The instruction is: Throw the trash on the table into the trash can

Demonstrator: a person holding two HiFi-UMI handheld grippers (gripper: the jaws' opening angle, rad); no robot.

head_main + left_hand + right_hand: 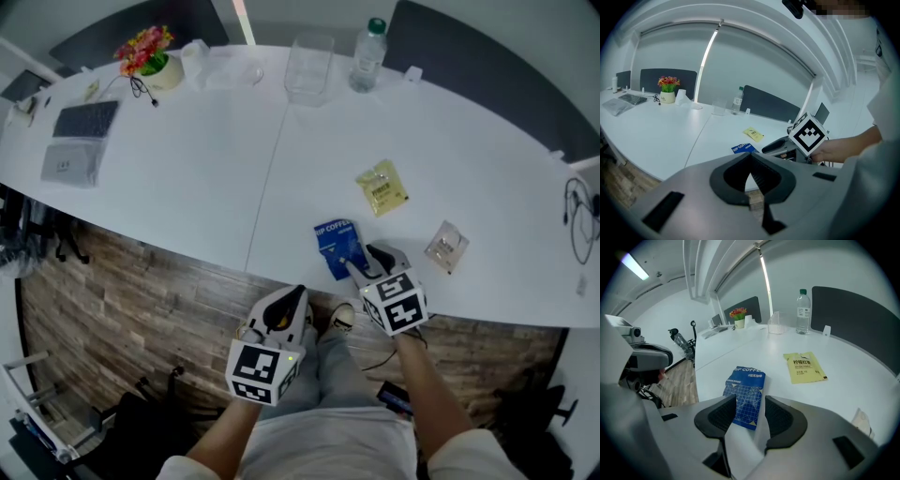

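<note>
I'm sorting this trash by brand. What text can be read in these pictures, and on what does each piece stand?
"RIP COFFEE", then "挂耳咖啡": on the blue packet.
"柠檬红茶": on the yellow packet; the finer print below it is too small to read.
Label on the water bottle: too small to read.
Print on the clear packet: too blurred to read.

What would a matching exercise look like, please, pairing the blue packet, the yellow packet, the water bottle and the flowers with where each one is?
Things:
1. blue packet
2. yellow packet
3. water bottle
4. flowers

Places:
A. at the far left of the table
B. standing at the far edge, next to the clear container
C. flat on the table, between the open jaws of the right gripper
D. flat on the table, just beyond the blue packet

Pairs: 1-C; 2-D; 3-B; 4-A
</note>
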